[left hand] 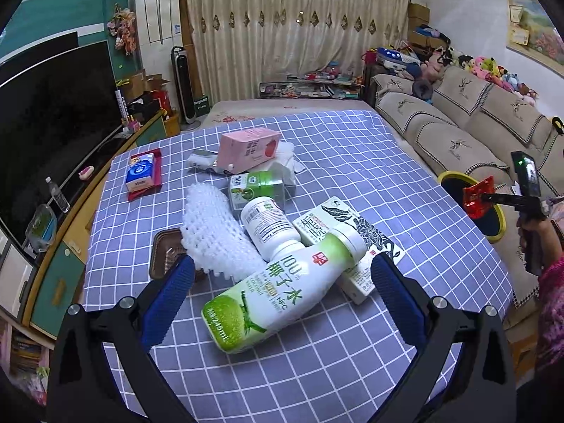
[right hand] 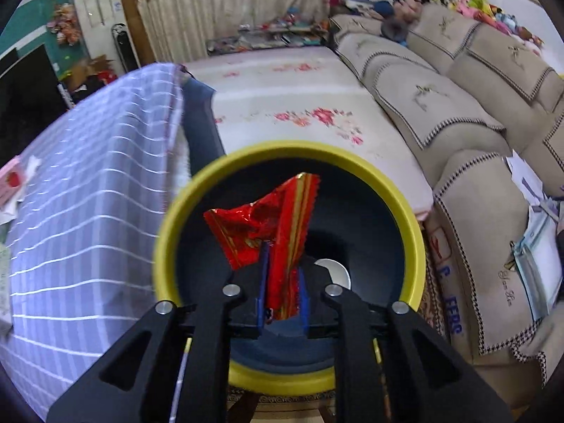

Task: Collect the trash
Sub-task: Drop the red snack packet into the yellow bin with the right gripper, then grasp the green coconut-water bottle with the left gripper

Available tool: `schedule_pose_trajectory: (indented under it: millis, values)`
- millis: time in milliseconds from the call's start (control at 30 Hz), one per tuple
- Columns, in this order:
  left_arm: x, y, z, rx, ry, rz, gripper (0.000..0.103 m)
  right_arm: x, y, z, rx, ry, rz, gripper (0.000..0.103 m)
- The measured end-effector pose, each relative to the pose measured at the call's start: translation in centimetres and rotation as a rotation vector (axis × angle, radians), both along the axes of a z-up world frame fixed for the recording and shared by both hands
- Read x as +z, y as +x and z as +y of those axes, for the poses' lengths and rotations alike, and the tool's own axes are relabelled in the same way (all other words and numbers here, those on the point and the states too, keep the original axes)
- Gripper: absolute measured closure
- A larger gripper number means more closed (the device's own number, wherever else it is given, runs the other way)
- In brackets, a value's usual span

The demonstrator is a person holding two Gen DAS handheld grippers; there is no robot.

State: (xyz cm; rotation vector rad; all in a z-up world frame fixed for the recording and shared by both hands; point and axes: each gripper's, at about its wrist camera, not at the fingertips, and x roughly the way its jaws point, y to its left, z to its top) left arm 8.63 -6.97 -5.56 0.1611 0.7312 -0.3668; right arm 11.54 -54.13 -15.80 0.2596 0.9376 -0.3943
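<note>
Hanging directly over the bin (right hand: 289, 162) beside the worktop's right edge, the right gripper (right hand: 282, 282) has its jaws barely parted around a red wrapper (right hand: 261, 222), which stands upright above the bin's mouth.

A home living room, seemingly: sofa (left hand: 458, 130); curtains (left hand: 299, 35); television (left hand: 53, 105).

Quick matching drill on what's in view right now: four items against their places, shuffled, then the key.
1. red wrapper
2. green coconut-water bottle
3. pink carton
4. blue tissue pack

A. on the red tray
B. lying between the left gripper's open fingers
C. far side of the pile, on white tissue
D. in the right gripper, over the yellow-rimmed bin

Pairs: 1-D, 2-B, 3-C, 4-A
</note>
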Motion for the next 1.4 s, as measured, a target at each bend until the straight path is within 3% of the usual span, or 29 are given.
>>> schedule_pose_trajectory:
  millis: [167,633,767,933,1100,1300,1400]
  values:
    - [-0.4,0.3,-0.1,-0.021,-0.007,0.01,0.005,-0.8,-0.2,-0.5,-0.033,-0.018,0.018,0.053]
    - [-2.0,0.3,0.2,-0.148,0.001,0.036,0.005,0.2,0.1,1.1,0.005,-0.015,-0.006,0.048]
    - [-2.8,1.0,0.1,-0.227,0.033,0.037,0.005,0.1,0.2,1.5,0.02,-0.012,-0.005,0.047]
    - [-4.2,2.0,0.7,-0.238,0.074,0.062,0.005,-0.1,0.2,1.6,0.028,-0.008,0.001,0.046]
    - [-6.4,3.0,1.7,-0.256,0.054,0.141,0.005,-0.5,0.4,1.6,0.033,-0.003,0.015,0.045]
    - [-6.9,2.7,1.1,-0.356,-0.054,0.242,0.005,-0.7,0.7,2.1,0.046,-0.002,0.022,0.044]
    - [-6.9,2.2,0.0,-0.375,-0.055,0.251,0.005,-0.7,0.8,2.3,0.052,0.0,0.024,0.044]
